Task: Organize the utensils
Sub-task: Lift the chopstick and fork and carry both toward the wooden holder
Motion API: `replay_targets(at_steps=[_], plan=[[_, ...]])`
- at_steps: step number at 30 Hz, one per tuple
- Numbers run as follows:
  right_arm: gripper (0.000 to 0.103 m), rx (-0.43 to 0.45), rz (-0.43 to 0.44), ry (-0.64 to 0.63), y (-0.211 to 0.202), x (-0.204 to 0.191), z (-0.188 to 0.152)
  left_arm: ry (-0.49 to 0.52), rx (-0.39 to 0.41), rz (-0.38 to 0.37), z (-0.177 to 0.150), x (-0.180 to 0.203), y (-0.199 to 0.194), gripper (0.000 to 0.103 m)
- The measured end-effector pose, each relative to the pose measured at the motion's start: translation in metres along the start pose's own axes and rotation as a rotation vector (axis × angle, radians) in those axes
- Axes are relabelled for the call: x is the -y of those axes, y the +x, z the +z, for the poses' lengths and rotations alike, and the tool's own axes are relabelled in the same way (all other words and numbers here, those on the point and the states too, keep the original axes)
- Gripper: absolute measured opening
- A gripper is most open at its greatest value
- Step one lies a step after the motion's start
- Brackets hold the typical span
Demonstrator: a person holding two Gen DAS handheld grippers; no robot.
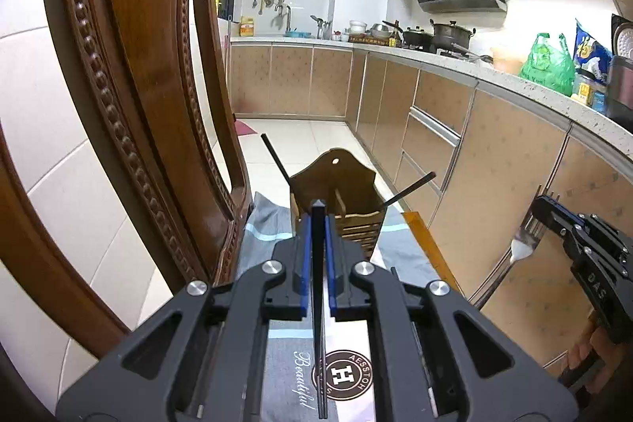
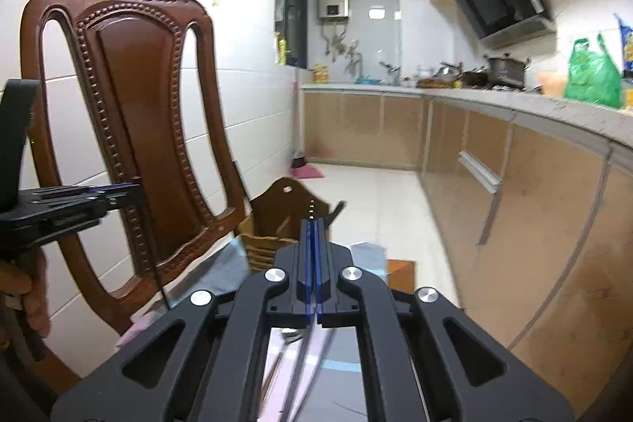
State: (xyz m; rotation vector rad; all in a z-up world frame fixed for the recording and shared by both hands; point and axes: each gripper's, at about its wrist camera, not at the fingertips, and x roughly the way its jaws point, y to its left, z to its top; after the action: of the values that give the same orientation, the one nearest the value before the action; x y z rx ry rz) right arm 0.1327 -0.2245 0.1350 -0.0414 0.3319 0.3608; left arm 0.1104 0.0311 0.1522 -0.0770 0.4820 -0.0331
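The left gripper is clenched on a dark chopstick, the right gripper on a fork; both hang above the desk, short of the wooden holder at its far edge. Both utensils are light, stiff and probably slippery; mid-shaft holds suit them.
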Motion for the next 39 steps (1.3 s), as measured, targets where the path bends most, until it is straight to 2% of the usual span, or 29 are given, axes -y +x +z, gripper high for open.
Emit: replay_targets(at_steps=[6,19,25,29,32,35,39], plan=[[0.002,-0.023,-0.039,0.012,0.006,0.011,-0.006,-0.005,0.0,-0.002,-0.001,0.002,-0.004,0.006],[0.002,-0.025,-0.04,-0.011,0.01,-0.003,-0.008,-0.017,-0.009,-0.004,-0.002,-0.003,0.008,0.006],[0.002,0.028,-0.111,-0.044,0.021,-0.008,0.019,-0.055,0.018,-0.006,0.003,-0.011,0.006,0.006],[0.002,0.077,-0.193,-0.089,0.052,-0.022,0.059,-0.058,0.014,-0.008,0.003,-0.016,0.012,0.006],[0.002,0.107,-0.27,-0.134,0.091,-0.04,0.084,-0.077,0.011,-0.012,0.002,-0.024,0.018,0.006],[0.002,0.1,-0.341,-0.156,0.135,-0.047,0.092,-0.089,0.013,-0.011,0.003,-0.031,0.021,0.006],[0.002,0.078,-0.425,-0.168,0.189,-0.05,0.083,-0.101,0.017,-0.016,0.004,-0.039,0.024,0.006]])
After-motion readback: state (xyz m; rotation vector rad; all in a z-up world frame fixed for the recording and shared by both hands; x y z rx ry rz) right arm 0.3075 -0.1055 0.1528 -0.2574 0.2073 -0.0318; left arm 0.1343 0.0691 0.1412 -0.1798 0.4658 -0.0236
